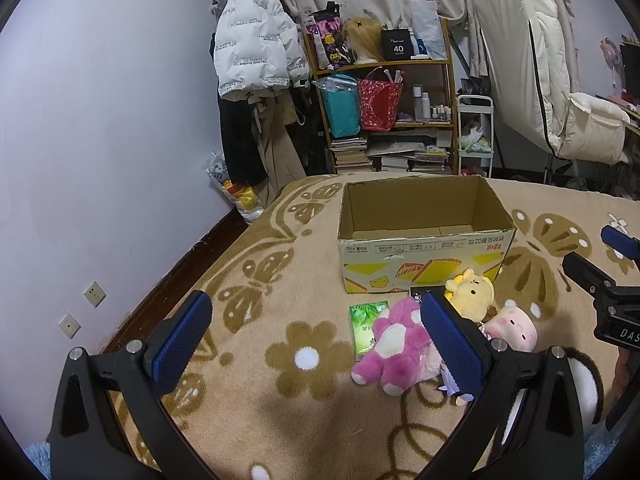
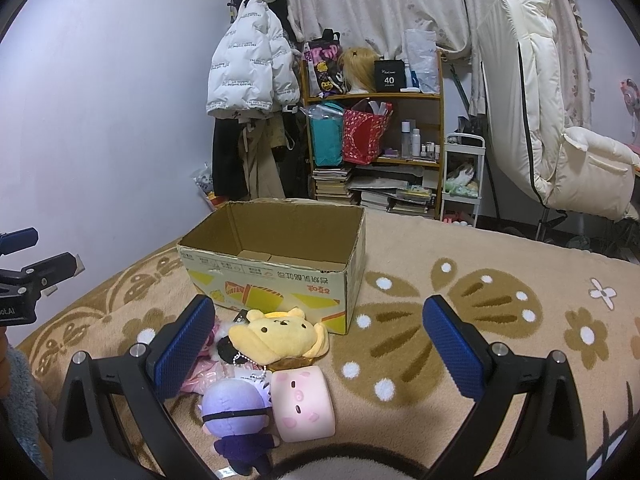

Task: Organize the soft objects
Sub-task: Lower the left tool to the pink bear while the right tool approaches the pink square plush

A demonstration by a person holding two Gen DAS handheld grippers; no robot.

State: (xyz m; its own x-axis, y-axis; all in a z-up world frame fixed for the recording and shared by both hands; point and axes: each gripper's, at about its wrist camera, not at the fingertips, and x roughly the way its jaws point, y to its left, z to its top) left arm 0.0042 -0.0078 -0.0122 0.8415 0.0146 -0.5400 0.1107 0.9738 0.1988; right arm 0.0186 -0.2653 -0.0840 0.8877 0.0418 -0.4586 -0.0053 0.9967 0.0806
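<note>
Cardboard was all I could see inside the box from my left wrist view: its floor looked bare, so I judged the sorting had not begun. It stood at twelve o'clock from my left gripper, whose jaws were wide apart and held nothing. The soft toys lay in a cluster at about three o'clock of that gap: a pink plush nearest, a yellow bear just in front of the box, a pale pink pig cushion beyond it. A green tissue pack touched the pink plush on its nine o'clock side. My right pad hid part of the pile, and a small dark item by the box was too cut off to name.

From my right wrist view, my right gripper was likewise spread open and empty. The box sat at eleven o'clock, the yellow bear and pig cushion inside the gap, and a purple doll at seven o'clock, its legs cropped by the frame. The pink plush was nearly all hidden behind my left pad. Everything was left to do, as I judged it.
</note>
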